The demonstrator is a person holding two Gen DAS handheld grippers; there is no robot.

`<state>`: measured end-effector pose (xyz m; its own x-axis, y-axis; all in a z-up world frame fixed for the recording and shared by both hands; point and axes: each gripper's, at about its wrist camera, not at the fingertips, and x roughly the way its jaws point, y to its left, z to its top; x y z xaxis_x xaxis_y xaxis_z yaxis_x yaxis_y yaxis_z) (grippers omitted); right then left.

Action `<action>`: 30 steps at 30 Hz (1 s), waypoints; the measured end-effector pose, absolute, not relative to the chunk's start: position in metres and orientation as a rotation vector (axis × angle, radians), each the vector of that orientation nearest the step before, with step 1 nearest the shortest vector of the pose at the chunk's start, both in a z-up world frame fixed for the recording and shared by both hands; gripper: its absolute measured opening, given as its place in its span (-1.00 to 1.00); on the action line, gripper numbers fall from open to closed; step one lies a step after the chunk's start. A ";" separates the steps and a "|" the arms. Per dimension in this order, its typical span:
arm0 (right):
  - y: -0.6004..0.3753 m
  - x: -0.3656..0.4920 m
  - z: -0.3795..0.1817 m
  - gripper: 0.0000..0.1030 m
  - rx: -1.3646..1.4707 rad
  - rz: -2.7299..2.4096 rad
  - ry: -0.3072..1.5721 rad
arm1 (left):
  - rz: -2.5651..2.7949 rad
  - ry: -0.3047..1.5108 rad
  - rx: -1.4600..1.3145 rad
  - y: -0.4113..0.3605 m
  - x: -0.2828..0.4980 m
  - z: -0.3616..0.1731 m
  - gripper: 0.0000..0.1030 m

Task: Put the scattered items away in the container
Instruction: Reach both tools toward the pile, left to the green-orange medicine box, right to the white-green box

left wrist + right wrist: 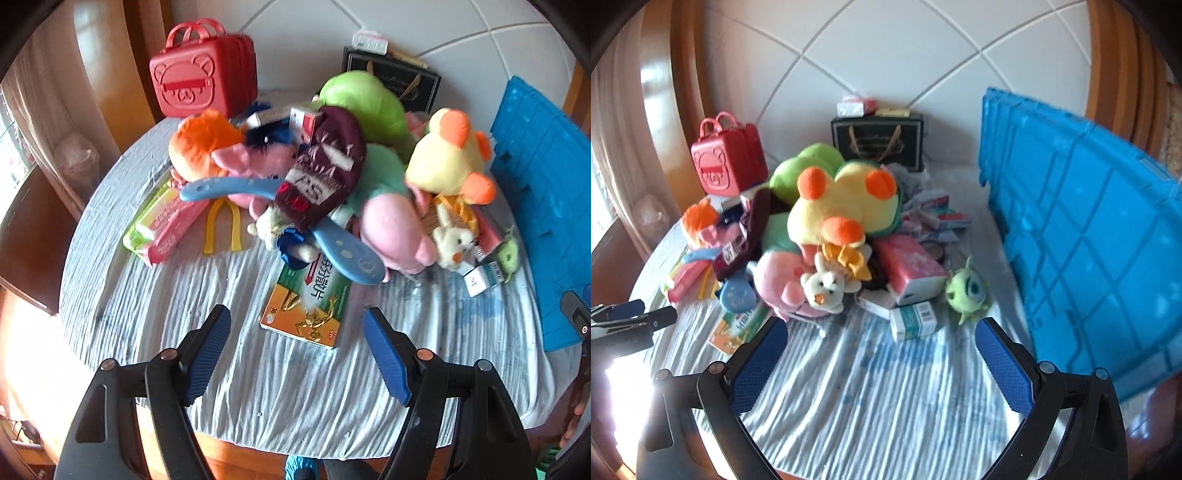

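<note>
A heap of toys and boxes lies on a round table with a striped cloth (288, 384). In it are a yellow plush with orange ears (448, 157), a pink plush (391, 229), a dark red sock (325, 170) and a green and orange box (306, 302). A blue crate (1082, 236) stands at the right. My left gripper (297, 328) is open and empty, just in front of the green and orange box. My right gripper (882, 339) is open and empty, in front of a small green and white box (914, 319) and a green one-eyed plush (966, 290).
A red bear case (203, 79) and a black gift bag (395, 81) stand at the back by the tiled wall. A pink and green pack (162, 225) and a yellow clip (221, 229) lie at the left of the heap. Bare cloth lies in front of both grippers.
</note>
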<state>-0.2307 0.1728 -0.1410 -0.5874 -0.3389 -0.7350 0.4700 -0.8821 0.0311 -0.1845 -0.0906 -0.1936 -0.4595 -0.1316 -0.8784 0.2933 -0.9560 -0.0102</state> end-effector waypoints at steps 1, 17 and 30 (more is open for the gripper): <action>0.170 -0.241 -0.154 0.99 1.118 -2.418 0.237 | -2.452 0.224 1.500 -0.090 -0.191 -0.205 0.43; 0.168 -0.318 -0.267 0.99 1.477 -2.238 0.331 | -2.303 0.240 1.735 -0.092 -0.236 -0.289 0.43; 0.181 -0.335 -0.317 1.00 1.585 -2.299 0.307 | -2.399 0.368 1.670 -0.100 -0.241 -0.301 1.00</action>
